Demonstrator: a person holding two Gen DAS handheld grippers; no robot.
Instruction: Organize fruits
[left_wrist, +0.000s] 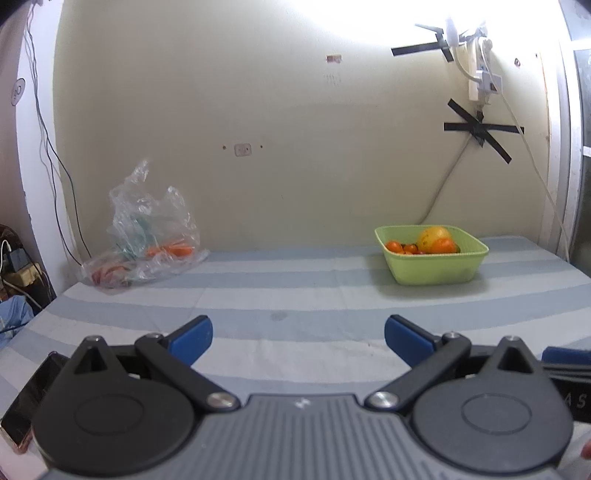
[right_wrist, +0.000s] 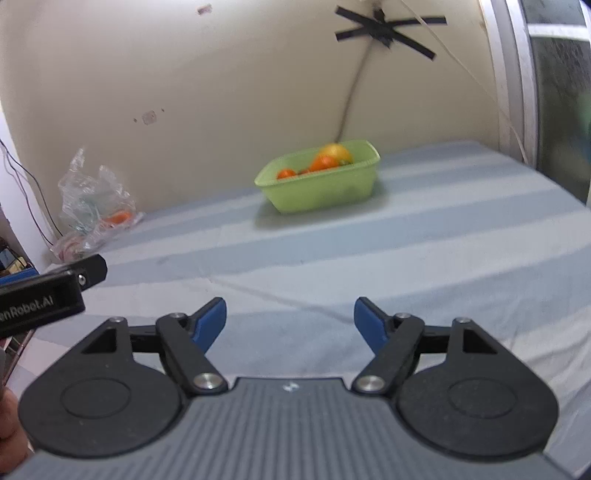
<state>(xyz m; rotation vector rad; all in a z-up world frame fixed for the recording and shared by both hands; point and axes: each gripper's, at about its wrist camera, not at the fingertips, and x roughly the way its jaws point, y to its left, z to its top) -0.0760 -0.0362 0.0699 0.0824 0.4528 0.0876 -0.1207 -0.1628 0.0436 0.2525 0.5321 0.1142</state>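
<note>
A light green tub (left_wrist: 436, 267) stands at the back right of the striped table, against the wall. It holds a large yellow fruit (left_wrist: 434, 236), orange fruits (left_wrist: 443, 245) and small red ones. It also shows in the right wrist view (right_wrist: 325, 188). A clear plastic bag (left_wrist: 147, 236) with orange and red produce lies at the back left; it also shows in the right wrist view (right_wrist: 92, 203). My left gripper (left_wrist: 298, 338) is open and empty above the near table. My right gripper (right_wrist: 290, 325) is open and empty, well short of the tub.
The table wears a blue-and-white striped cloth (left_wrist: 295, 295). A phone (left_wrist: 29, 402) lies at its near left edge. Cables and a power strip (left_wrist: 480, 74) hang on the wall behind the tub. The left gripper's body (right_wrist: 48, 291) juts in at the left of the right wrist view.
</note>
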